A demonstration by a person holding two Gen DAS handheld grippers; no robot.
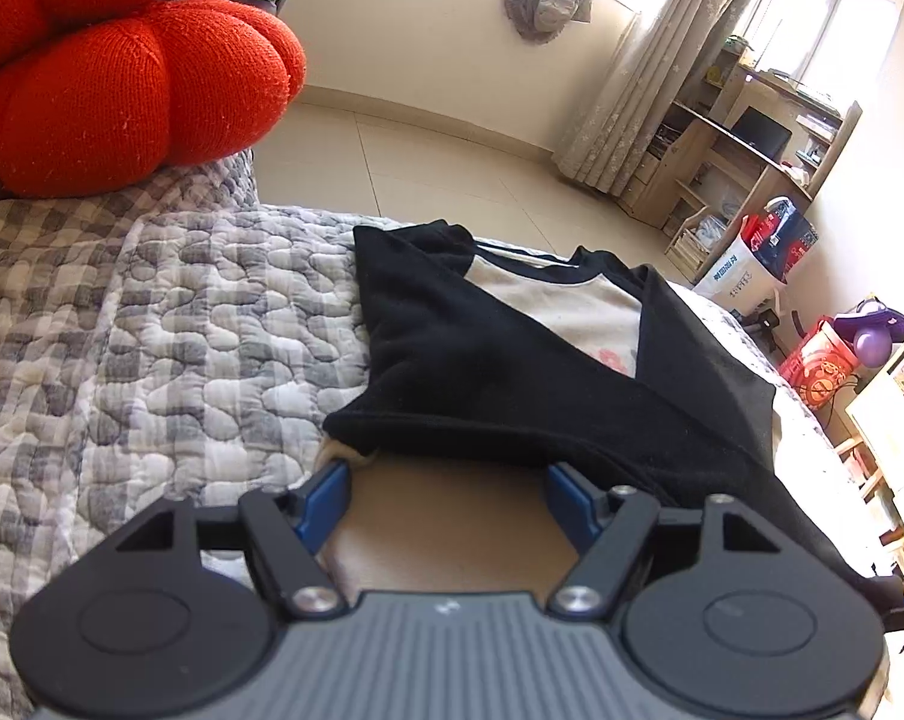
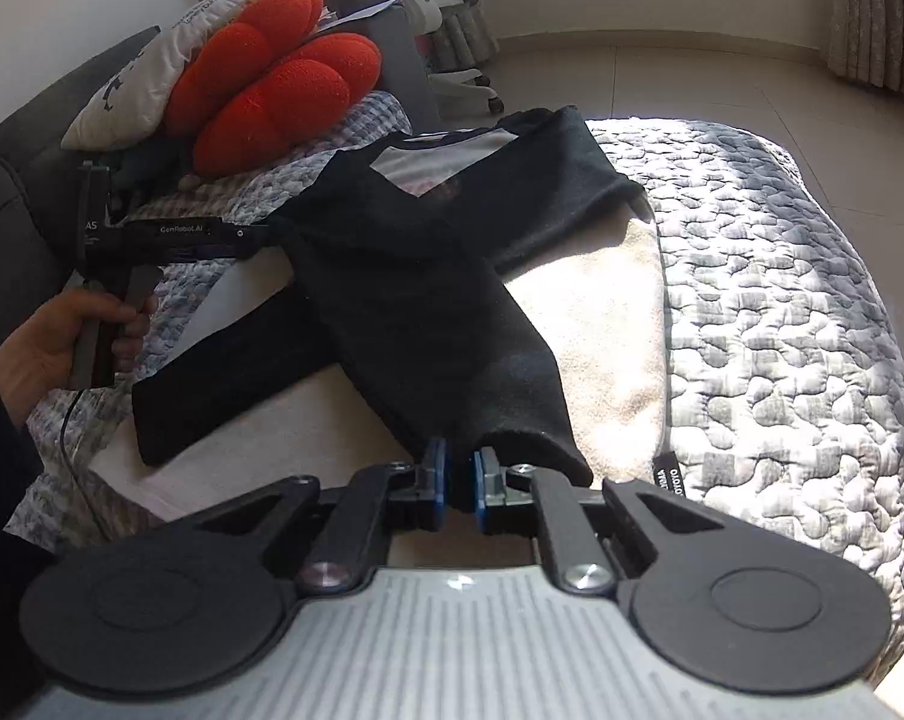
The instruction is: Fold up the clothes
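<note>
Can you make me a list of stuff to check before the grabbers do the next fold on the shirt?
1. Both black sleeves folded across the shirt: ok, they cross over the cream body.
2. Right gripper off the sleeve cuff: not ok. Its jaws stand slightly apart, but the cuff's edge sits between them.
3. Left gripper ready to grab: ok. Its jaws stand wide at the shirt's edge, pads not pressing on cloth.
4. Shirt lies flat on the quilt: ok, mostly smooth.
5. Red cushion out of the way: ok, it sits apart beyond the collar.
6. Bottom hem straight: cannot tell, the right gripper hides it.
</note>
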